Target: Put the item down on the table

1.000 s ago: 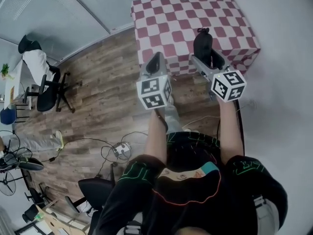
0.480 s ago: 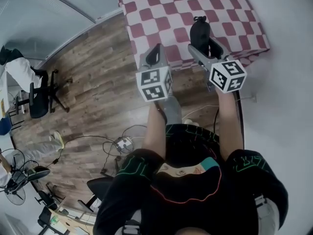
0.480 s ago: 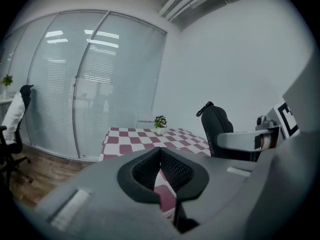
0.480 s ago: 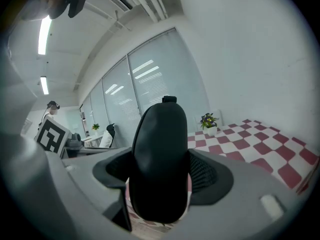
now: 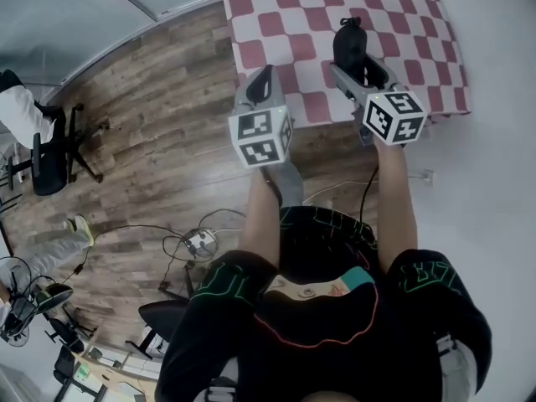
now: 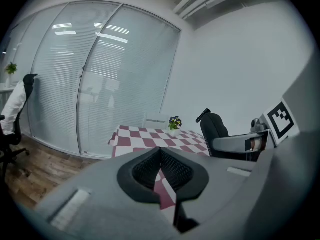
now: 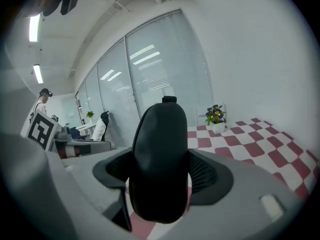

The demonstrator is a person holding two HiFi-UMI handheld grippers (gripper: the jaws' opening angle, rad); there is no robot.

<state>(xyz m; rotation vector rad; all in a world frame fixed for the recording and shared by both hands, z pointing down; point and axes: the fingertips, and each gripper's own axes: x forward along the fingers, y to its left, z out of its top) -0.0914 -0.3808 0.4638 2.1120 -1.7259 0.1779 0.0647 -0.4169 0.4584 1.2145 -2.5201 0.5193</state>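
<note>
Right tool (image 5: 353,57): jaws closed on the item (image 5: 347,38), one pad on each side of its lower half; marker cube (image 5: 394,117) at the rear, nearest the person.
Left tool (image 5: 262,86): jaws closed pad to pad, nothing between them; it sits level with the Right tool, to its left and apart from it, over the near edge of the desk (image 5: 285,19).
Floor (image 5: 151,141): wood planks, left of and in front of the desk; cables (image 5: 197,239) lie on it near the person's feet.
Desk: covered by a red-and-white check cloth that hangs over the sides; it stands against the white wall.
Chair (image 5: 46,153): black, on castors, far left, well apart from the desk.
Item: black, smooth, oblong, standing upright in the jaws with a small tab on top. It is over the near part of the desk, on the right; the views do not settle whether its lower end touches the cloth.
Plant (image 7: 216,116): small pot of flowers at the far end of the desk, well apart from the item.
</note>
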